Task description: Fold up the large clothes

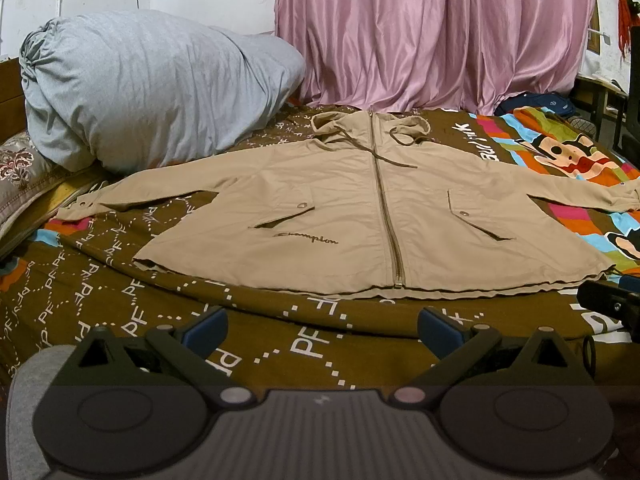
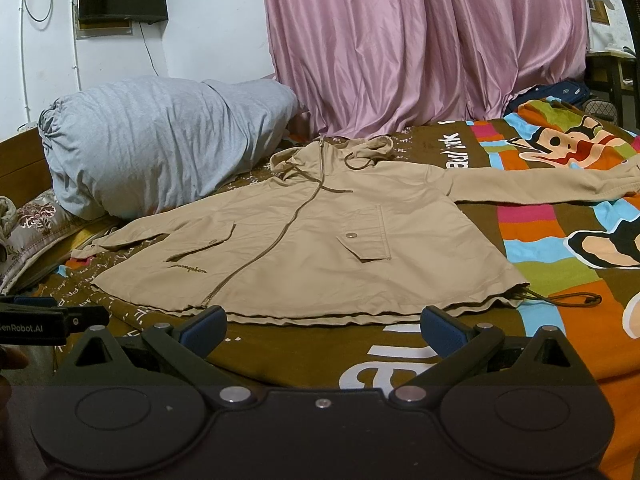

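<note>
Both grippers, left (image 1: pixel 322 330) and right (image 2: pixel 323 328), are held apart, empty, before the spread beige zip-up hooded jacket (image 1: pixel 360 216). Sleeves should be folded inward first, hem kept flat.

Bare bedspread (image 1: pixel 304 344) runs along the bed's near edge, between both wide-spread grippers and the jacket (image 1: pixel 328 216) hem: open room there. At the bed's left side a bulky grey bundle (image 1: pixel 156 88) crowds the jacket's left sleeve. Pink curtains (image 2: pixel 420 48) hang close behind the hood at the far edge. A loose hem cord (image 2: pixel 568 300) trails across the bedspread's right side.
</note>
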The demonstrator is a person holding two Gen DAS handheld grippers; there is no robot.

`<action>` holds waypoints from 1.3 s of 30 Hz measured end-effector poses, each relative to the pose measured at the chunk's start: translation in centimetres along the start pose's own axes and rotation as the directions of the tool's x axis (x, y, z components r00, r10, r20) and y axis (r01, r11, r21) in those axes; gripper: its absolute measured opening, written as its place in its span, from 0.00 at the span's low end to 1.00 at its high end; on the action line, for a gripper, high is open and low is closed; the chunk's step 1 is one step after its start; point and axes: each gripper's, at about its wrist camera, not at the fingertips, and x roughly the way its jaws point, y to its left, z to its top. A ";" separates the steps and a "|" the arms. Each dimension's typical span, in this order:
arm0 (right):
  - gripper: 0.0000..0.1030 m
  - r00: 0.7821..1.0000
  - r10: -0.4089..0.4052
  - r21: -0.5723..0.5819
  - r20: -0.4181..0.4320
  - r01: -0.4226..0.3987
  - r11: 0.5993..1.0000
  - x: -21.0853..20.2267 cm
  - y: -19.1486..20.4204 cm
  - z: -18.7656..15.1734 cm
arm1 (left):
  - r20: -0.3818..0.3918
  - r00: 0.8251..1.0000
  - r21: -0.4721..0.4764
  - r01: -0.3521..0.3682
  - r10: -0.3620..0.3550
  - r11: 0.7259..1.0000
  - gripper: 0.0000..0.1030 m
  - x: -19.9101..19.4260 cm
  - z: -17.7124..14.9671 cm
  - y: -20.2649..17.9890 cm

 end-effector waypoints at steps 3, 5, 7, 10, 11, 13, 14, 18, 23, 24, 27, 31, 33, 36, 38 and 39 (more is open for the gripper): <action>1.00 1.000 0.002 0.000 0.002 -0.002 1.000 0.4 -0.1 -0.2 | -0.001 1.000 0.001 0.000 0.000 1.000 0.99 0.0 0.0 0.0; 1.00 1.000 0.001 0.001 0.000 -0.001 1.000 0.4 0.0 -0.1 | -0.001 1.000 0.000 0.000 0.000 1.000 0.99 0.0 0.0 0.0; 1.00 1.000 0.001 0.001 0.001 -0.001 1.000 0.3 0.0 -0.1 | -0.001 1.000 0.000 0.000 0.000 1.000 0.99 0.0 0.0 0.0; 1.00 1.000 0.001 0.003 -0.001 -0.001 1.000 0.4 0.0 -0.1 | -0.001 1.000 0.000 0.000 0.000 1.000 0.99 0.0 0.0 0.0; 1.00 1.000 0.001 0.003 -0.002 -0.001 1.000 0.4 -0.1 -0.1 | -0.001 1.000 0.000 0.000 0.000 1.000 0.99 0.0 0.0 0.0; 1.00 1.000 0.001 0.004 0.000 -0.001 1.000 0.3 -0.1 -0.1 | -0.002 1.000 0.001 0.000 0.000 1.000 0.99 0.0 0.0 0.0; 1.00 1.000 0.001 0.004 0.000 -0.001 1.000 0.4 0.0 -0.1 | -0.002 1.000 0.001 0.000 0.000 1.000 0.99 0.0 0.0 0.0; 1.00 1.000 0.001 0.005 -0.001 -0.001 1.000 0.4 -0.1 -0.1 | -0.002 1.000 0.000 0.000 0.000 1.000 0.99 0.0 0.0 0.0; 1.00 1.000 0.001 0.007 -0.001 -0.001 1.000 0.4 -0.1 -0.1 | -0.002 1.000 0.001 0.000 0.000 1.000 0.99 0.0 0.0 0.0; 1.00 1.000 0.001 0.007 -0.002 -0.001 1.000 0.4 -0.1 -0.1 | -0.003 1.000 0.001 0.000 0.000 1.000 0.99 0.0 0.0 0.0; 1.00 1.000 0.001 0.007 -0.002 -0.001 1.000 0.4 -0.1 -0.1 | -0.003 1.000 0.000 0.000 0.000 1.000 0.99 0.0 0.0 0.0; 1.00 1.000 0.001 0.008 -0.003 -0.001 1.000 0.4 -0.1 0.0 | -0.004 1.000 0.001 0.000 0.000 1.000 0.99 0.0 0.0 0.0; 1.00 1.000 0.001 0.009 -0.003 -0.001 1.000 0.4 -0.1 0.0 | -0.006 1.000 0.001 0.000 0.000 1.000 0.99 0.1 0.0 0.0; 1.00 1.000 -0.001 0.010 -0.006 0.001 1.000 0.5 -0.2 -0.2 | -0.007 1.000 0.002 0.001 -0.001 1.000 0.99 -0.1 -0.1 -0.2; 1.00 1.000 -0.005 0.014 -0.007 0.005 1.000 0.5 -0.4 -0.2 | -0.008 1.000 0.003 0.002 -0.002 1.000 0.99 -0.1 -0.2 -0.2; 1.00 1.000 -0.008 0.019 -0.008 0.008 1.000 0.5 -0.6 -0.3 | -0.010 1.000 0.003 0.002 -0.002 1.000 0.99 -0.1 -0.2 -0.2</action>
